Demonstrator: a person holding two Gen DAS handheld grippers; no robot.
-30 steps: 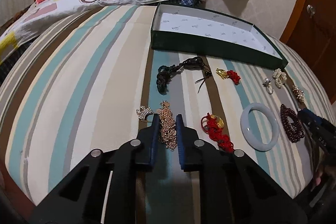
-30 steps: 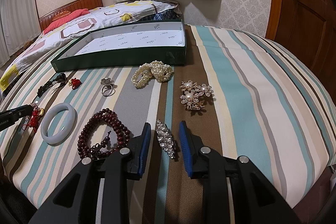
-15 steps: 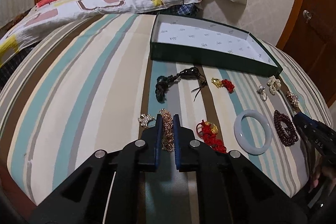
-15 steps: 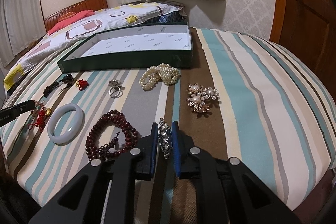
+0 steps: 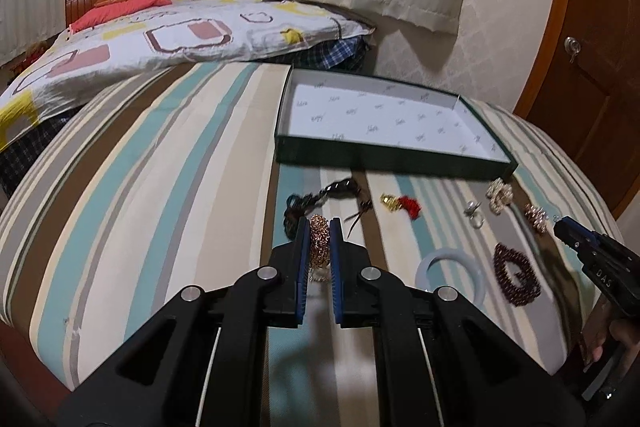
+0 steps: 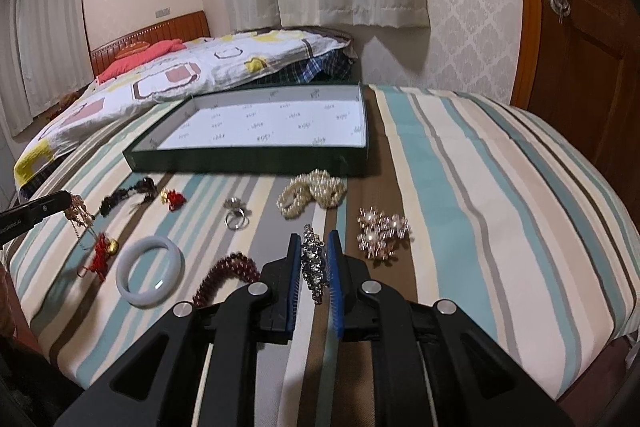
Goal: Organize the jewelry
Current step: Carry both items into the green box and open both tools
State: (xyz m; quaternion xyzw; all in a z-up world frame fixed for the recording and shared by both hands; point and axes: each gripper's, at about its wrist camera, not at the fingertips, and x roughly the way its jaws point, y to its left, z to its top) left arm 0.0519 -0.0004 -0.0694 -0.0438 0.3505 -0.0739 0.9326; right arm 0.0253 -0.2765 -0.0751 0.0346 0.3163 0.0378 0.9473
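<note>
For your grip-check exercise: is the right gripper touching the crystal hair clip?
Touching: the right wrist view shows the right gripper shut on the crystal hair clip.

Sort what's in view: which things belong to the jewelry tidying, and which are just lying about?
Job: green box, gold chain in left gripper, rhinestone clip in right gripper, pearl bracelets, white bangle, ring.
Lying about: quilt, red pillow.

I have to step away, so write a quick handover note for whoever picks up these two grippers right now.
Left gripper: shut on the gold chain piece, lifted off the bedspread.
Right gripper: shut on the rhinestone clip, also lifted.
Green tray: empty, nothing placed yet.
Left on the bedspread: pearl bracelets, pearl brooch, ring, white bangle, dark red beads, two red knot charms, black cord piece.
Next, likely: carry both held pieces to the tray.
</note>
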